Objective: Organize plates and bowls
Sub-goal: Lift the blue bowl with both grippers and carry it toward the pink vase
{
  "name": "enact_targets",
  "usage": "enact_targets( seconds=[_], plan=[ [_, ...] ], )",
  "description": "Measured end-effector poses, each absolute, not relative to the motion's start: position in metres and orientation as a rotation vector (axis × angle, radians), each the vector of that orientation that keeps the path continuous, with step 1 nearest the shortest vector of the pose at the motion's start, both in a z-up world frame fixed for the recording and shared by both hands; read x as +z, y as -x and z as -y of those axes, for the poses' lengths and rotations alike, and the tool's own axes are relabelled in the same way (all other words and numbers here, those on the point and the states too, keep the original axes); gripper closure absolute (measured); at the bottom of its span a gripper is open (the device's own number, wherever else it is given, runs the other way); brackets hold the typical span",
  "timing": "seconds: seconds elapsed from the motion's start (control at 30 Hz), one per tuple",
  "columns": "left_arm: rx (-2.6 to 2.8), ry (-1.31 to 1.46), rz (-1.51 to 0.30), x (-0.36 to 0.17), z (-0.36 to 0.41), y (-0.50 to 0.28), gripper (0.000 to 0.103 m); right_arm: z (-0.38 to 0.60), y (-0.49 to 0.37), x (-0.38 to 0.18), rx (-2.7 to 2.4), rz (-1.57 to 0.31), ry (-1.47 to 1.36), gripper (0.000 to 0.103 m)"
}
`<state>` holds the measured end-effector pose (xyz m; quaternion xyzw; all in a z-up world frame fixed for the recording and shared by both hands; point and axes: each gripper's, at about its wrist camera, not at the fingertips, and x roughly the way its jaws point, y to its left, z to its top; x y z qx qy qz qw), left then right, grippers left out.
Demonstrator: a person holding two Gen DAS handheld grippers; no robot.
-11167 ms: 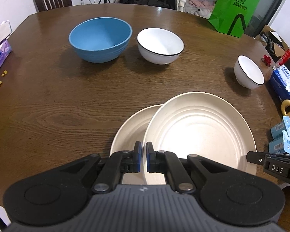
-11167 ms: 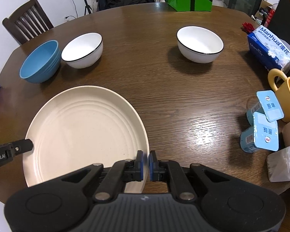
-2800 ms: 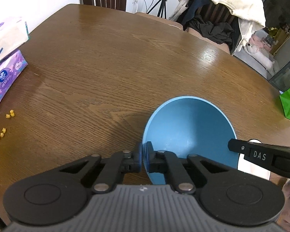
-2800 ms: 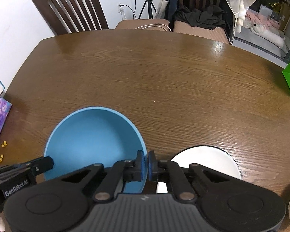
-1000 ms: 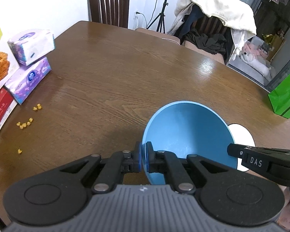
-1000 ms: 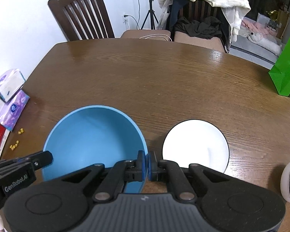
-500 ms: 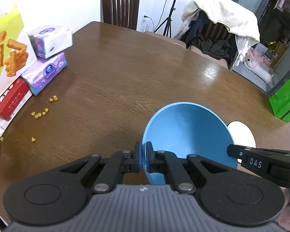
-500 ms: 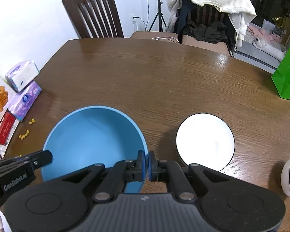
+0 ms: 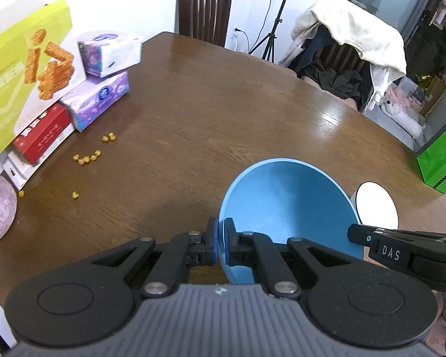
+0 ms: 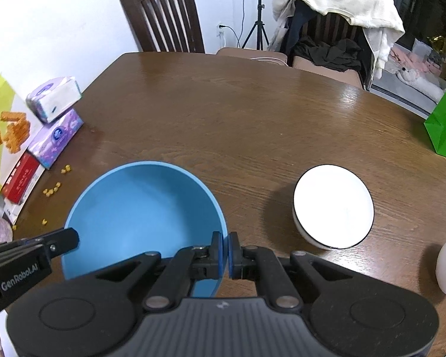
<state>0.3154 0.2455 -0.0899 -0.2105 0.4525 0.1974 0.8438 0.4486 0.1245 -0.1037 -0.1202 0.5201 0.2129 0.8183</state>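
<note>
The blue bowl (image 10: pixel 139 208) is held above the wooden table (image 10: pixel 238 125), gripped on opposite sides of its rim. The left gripper (image 9: pixel 220 242) is clamped on the rim edge nearer the tissue packs (image 9: pixel 104 68); the right gripper (image 10: pixel 225 251) is clamped on the rim edge nearer the white bowl (image 10: pixel 333 206). The white bowl stands on the table just beside the blue bowl, apart from it. Yellow crumbs (image 9: pixel 87 157) lie on the table between the blue bowl and the tissue packs.
</note>
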Motion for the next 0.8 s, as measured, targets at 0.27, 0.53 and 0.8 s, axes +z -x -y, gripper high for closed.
enact_targets(
  seconds=[0.27,0.53,0.8],
  plan=[
    [0.442,0.454,-0.949,-0.089,-0.252,-0.289,0.098,-0.135,-0.427,-0.105,0.48,-1.109,0.269,0.099],
    [0.469,0.467,-0.955,-0.093,-0.259,-0.265,0.098,-0.144,-0.406,-0.112,0.508,-1.121,0.286,0.099],
    [0.489,0.477,-0.962,-0.101,-0.266,-0.243,0.098,-0.152,-0.384,-0.12,0.533,-1.134,0.305,0.099]
  ],
)
